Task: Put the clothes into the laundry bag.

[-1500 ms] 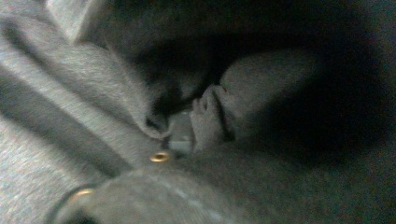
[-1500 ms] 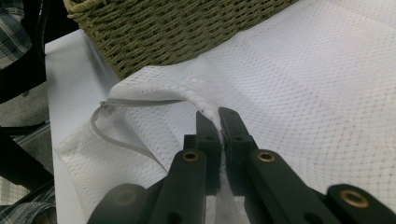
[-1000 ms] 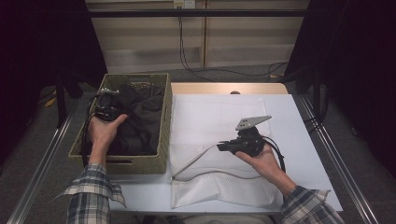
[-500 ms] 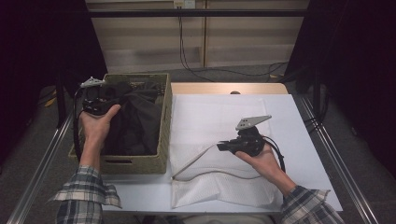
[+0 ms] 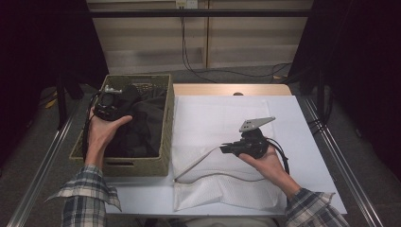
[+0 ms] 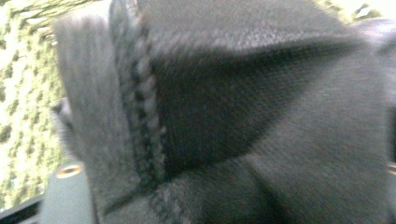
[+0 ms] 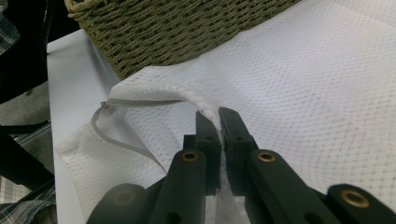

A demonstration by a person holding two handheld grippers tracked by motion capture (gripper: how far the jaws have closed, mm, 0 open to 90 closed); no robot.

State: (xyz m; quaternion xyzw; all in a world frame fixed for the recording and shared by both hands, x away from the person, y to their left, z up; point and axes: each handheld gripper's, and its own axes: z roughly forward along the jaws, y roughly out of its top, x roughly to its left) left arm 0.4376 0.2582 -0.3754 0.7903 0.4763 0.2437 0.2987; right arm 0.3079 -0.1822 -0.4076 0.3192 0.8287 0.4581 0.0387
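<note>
Left tongs (image 5: 124, 97) higher than before, jaws just opening, tips buried in black garment (image 6: 261, 140).

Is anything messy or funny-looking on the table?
Nothing is broken or spilled. The dark cloth is bunched up in the woven basket, and the white mesh bag gapes at its zipper edge where the right claw pinches it.

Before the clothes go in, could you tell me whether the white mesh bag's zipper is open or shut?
Open: the white mesh bag gapes along its zipper edge, which the right gripper pinches and lifts.
</note>
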